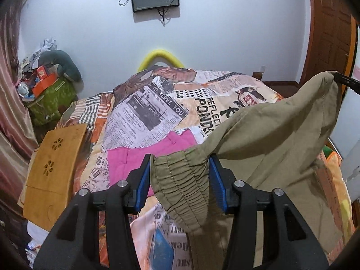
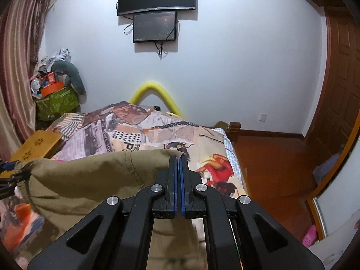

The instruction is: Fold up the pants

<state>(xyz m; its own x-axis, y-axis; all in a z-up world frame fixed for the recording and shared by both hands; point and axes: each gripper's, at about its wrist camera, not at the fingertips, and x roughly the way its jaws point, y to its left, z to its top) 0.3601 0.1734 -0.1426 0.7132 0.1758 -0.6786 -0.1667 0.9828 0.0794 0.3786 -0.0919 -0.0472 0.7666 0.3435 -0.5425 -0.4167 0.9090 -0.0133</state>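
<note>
The khaki pants [image 1: 281, 135] hang stretched between both jaws: the left gripper [image 1: 180, 175] half-open on the bunched waistband, the right gripper [image 2: 178, 157] shut tight on a corner

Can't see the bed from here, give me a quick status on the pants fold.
Left tool clamped on elastic waistband. Right tool shut on fabric edge. Khaki pants held up above bed. Pink garment lies underneath.
</note>
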